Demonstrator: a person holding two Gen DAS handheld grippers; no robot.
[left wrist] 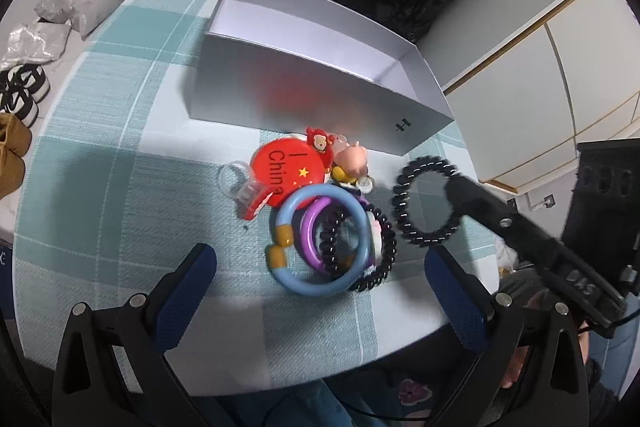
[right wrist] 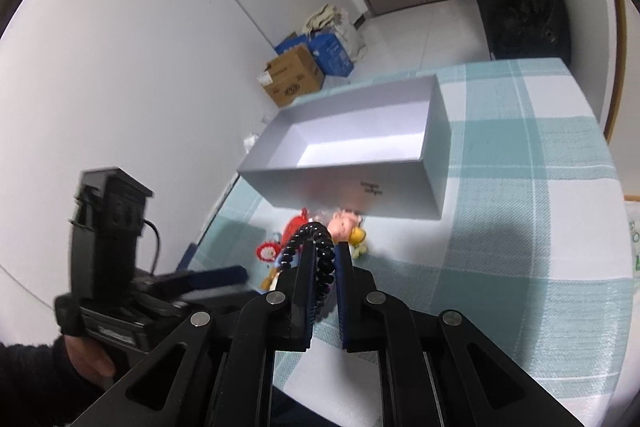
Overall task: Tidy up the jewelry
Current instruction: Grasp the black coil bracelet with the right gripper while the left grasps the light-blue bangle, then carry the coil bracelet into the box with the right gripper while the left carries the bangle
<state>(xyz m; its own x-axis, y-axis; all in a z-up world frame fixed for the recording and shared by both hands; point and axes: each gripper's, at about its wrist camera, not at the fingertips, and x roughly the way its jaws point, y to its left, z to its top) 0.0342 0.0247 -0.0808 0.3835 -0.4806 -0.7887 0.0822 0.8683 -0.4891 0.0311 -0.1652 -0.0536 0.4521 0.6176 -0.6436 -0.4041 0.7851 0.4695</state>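
Red badge (left wrist: 289, 167) w/ "I China", grey box (left wrist: 320, 95) marked "H"

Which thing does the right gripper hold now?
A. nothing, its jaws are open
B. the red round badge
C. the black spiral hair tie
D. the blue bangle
C: the right gripper is shut on the black spiral hair tie, which hangs as a loop apart from the pile; the blue bangle and the red badge still lie on the table.
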